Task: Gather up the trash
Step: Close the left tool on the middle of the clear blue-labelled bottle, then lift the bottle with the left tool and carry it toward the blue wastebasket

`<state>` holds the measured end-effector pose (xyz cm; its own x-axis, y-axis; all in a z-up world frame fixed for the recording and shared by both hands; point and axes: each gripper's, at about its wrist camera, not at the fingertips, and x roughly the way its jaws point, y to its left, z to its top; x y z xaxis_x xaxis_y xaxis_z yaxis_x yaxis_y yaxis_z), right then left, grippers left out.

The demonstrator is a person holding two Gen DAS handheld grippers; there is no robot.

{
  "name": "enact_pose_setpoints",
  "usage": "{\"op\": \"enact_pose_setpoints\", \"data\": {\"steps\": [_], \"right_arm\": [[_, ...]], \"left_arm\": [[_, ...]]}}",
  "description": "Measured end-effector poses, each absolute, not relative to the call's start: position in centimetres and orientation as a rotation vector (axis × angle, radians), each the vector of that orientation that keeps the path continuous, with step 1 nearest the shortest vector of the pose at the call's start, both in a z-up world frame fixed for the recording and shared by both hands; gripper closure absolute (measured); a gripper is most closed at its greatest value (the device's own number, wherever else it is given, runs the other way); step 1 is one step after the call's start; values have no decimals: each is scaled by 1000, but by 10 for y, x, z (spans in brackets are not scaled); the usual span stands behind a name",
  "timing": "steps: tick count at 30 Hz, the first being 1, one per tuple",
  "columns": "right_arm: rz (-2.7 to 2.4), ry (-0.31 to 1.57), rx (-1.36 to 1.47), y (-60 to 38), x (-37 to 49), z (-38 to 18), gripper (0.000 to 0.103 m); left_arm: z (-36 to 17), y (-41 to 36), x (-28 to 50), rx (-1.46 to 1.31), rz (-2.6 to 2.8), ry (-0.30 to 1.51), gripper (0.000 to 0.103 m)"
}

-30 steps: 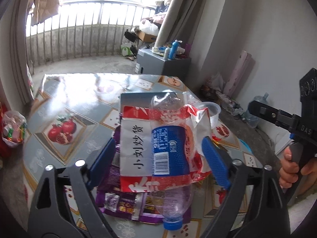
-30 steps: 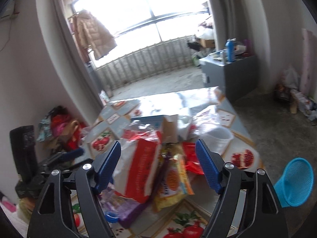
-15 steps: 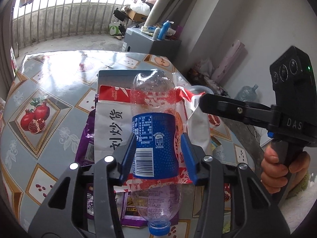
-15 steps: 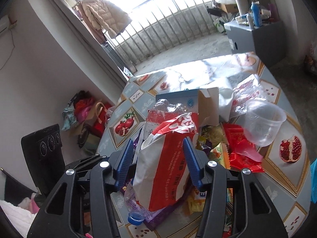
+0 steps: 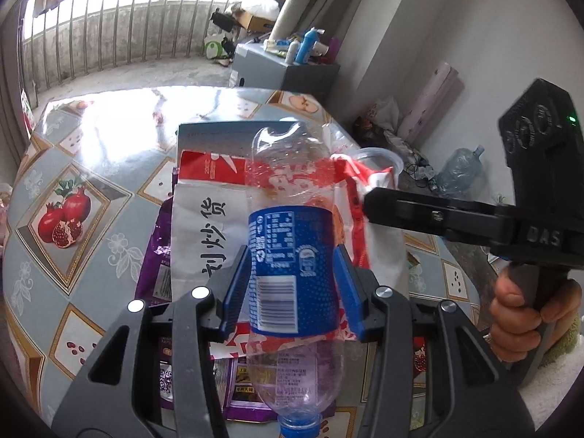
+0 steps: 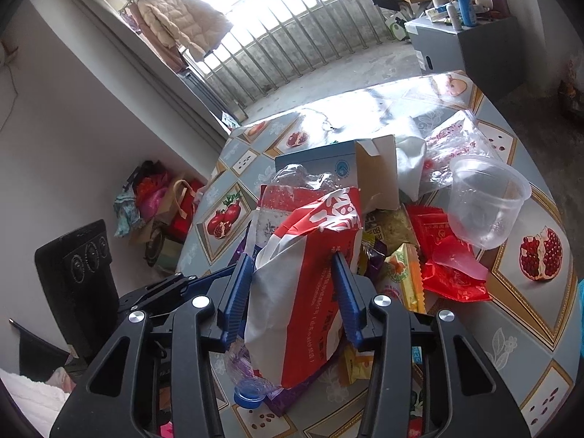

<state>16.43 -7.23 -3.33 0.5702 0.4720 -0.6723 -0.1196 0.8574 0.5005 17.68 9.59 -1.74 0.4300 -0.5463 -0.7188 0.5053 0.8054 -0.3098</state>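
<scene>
Sunlight from a barred balcony falls on a round table with a grey cloth printed with pomegranates (image 5: 65,215), and a heap of trash lies on it.

The left gripper (image 5: 292,284) has its two blue fingers (image 5: 236,288) pressed on both sides of a clear crushed plastic bottle with a blue label (image 5: 292,255). It is gripping the bottle at the label. The bottle lies long-ways along the fingers. Its blue cap (image 5: 297,427) points near, toward the camera, and its dented bottom points far, toward the balcony. The label has a barcode and small print too tiny to read.

The right gripper (image 6: 292,292) has its blue fingers (image 6: 237,292) squeezed on a tall red and white paper snack bag (image 6: 303,292). The bag stands up between the fingers and its crumpled top leans far. Big Chinese letters are on the bag. In the left view its white face reads "小刘炒货".

The bottle rests on top of this bag, and the bag lies over a purple foil wrapper (image 5: 153,270).

Behind them is a blue and white cardboard box with an open flap (image 6: 350,160). To the right lie a yellow snack packet (image 6: 401,273), a red plastic wrapper (image 6: 449,273) and a clear plastic cup tipped on its side (image 6: 485,200).

Far off, a grey cabinet with bottles on top (image 5: 284,69) stands by the wall. "DAS" is written on the right gripper's black body in the left view.
</scene>
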Motion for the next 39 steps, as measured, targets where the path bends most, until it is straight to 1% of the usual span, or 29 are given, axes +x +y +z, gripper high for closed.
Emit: {"op": "enact_pose_setpoints", "data": {"steps": [3, 15, 18, 20, 30, 39], "right_arm": [[336, 902, 421, -75, 161, -33, 59], [263, 943, 419, -84, 156, -40, 59], [263, 959, 424, -84, 156, -43, 60], [271, 964, 432, -83, 156, -44, 67], [284, 955, 450, -83, 151, -40, 70], [296, 929, 500, -96, 144, -35, 71]], "left_arm": [[-23, 92, 184, -60, -668, 950, 54], [-34, 81, 188, -58, -688, 991, 51], [-34, 79, 191, -59, -690, 1000, 52], [-33, 78, 190, -54, -688, 1000, 52], [-31, 87, 185, -89, -685, 994, 54], [-9, 102, 170, -124, -679, 925, 54]]}}
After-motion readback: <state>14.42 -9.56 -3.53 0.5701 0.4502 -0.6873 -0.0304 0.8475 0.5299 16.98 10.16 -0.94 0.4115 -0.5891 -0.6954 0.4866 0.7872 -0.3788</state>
